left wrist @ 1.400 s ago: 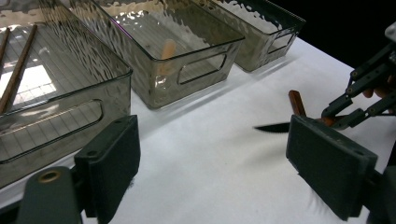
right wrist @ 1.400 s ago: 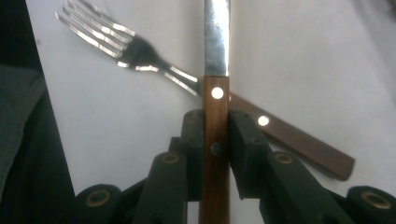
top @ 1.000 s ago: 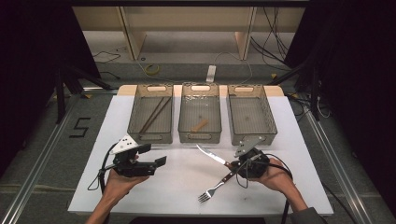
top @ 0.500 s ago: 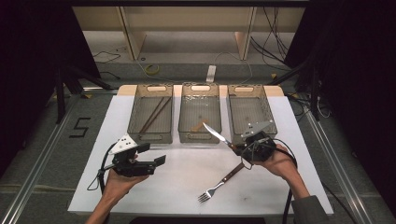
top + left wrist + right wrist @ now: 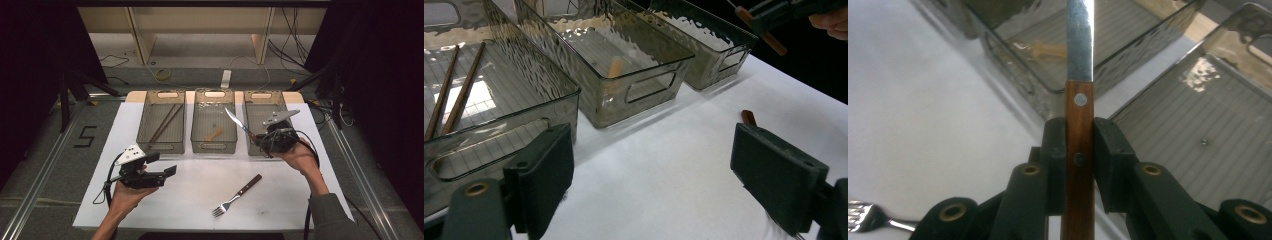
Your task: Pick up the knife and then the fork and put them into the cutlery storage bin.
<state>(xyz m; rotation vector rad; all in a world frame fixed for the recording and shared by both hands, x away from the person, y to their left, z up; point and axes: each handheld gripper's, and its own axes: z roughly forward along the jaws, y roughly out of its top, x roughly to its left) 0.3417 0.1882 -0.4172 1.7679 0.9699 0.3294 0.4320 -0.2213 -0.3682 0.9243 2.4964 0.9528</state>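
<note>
L tool (image 5: 167,172) is hanging released nr the bench (image 5: 200,195) front. Fork (image 5: 236,196) is staying put. R tool (image 5: 257,137), grasping the knife (image 5: 236,121), is now lifting it off the bench twd the right bin (image 5: 265,96) — drop-in probably next.

**Materials and Surface Finish**

The knife (image 5: 1079,90) is formed of a bright, polished metal blade and a smooth, glossy brown wooden handle set with metal rivets. The fork (image 5: 235,196) is made likewise. The three bins (image 5: 214,127) are moulded in smoky, translucent, rippled glossy plastic. The fingers (image 5: 780,175) are faced with matt black pads. The worktop (image 5: 200,195) is covered in matt white.
</note>
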